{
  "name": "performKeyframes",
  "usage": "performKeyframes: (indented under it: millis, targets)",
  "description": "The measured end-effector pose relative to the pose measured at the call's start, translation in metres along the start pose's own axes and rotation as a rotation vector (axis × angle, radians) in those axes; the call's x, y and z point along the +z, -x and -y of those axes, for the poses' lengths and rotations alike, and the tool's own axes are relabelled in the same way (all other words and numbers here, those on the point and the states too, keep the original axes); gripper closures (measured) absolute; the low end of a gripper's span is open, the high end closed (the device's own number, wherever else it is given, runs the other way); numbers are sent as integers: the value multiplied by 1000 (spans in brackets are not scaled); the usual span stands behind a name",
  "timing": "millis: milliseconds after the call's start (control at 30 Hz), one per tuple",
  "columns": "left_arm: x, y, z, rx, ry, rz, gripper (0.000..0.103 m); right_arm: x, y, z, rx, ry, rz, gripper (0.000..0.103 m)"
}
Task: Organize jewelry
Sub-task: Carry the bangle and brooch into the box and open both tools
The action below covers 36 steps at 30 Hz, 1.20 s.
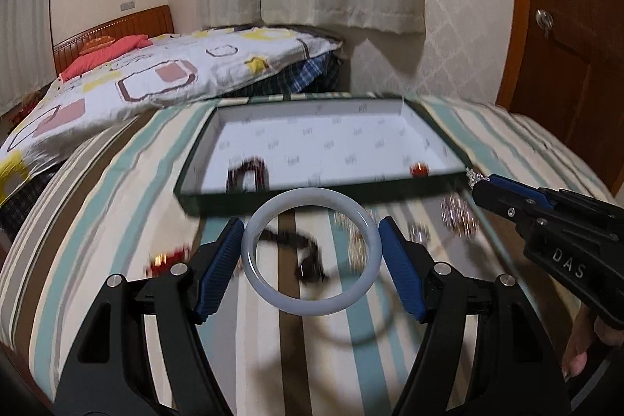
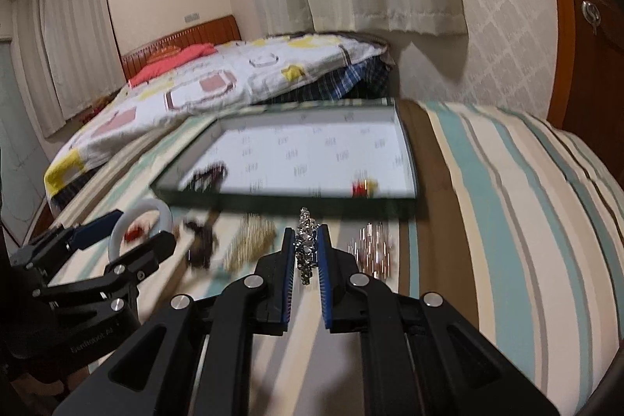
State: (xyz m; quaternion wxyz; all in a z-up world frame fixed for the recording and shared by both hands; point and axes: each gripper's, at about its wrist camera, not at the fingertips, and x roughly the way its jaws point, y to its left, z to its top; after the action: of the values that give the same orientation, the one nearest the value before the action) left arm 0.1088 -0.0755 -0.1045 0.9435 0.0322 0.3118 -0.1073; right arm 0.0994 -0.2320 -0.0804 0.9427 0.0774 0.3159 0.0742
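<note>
Left gripper [image 1: 310,252] jaws clamp a white bangle [image 1: 310,252]; right gripper [image 2: 306,252] jaws pinch a silver chain [image 2: 306,244] before the tray [image 2: 409,158].

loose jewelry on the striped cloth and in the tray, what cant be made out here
- Loose pieces on the cloth, both views: motion blur hides their type.
- Dark piece in the tray: blurred, its near part behind the tray wall.
- Silver piece in the right gripper: its lower end hidden between the fingers.
</note>
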Motion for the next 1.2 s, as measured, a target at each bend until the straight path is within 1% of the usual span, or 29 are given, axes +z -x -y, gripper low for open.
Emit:
performKeyframes:
  millis: [167,233,300,367,467,500,700,900,1033,1200]
  targets:
    - [38,-27,-4,8,14,35,34,36,-22,2,8,6,44,91]
    - [47,-38,-3,10,14,38,34,44,-32,1,9,10,48,91]
    - [57,-54,-3,14,13,32,34,50,-45,3,12,9,39,91]
    - [62,-72,-3,14,14,9,34,53,-60,6,14,2,20,91]
    - [63,-93,-6,14,23,-31,34,52,-78,10,14,-8,-13,91]
    - [62,-103,-7,16,25,-55,34,51,-83,11,12,-7,-23,91]
    - [53,-136,-13,28,42,-141,34,44,-110,15,6,-6,-94,91]
    - [49,-148,-15,37,32,-167,34,40,-123,16,1,-6,-137,91]
    - [49,-154,-16,29,41,-192,34,39,-130,16,1,-6,-163,91]
    - [49,-160,-13,31,24,-220,34,38,-135,16,0,-10,-193,91]
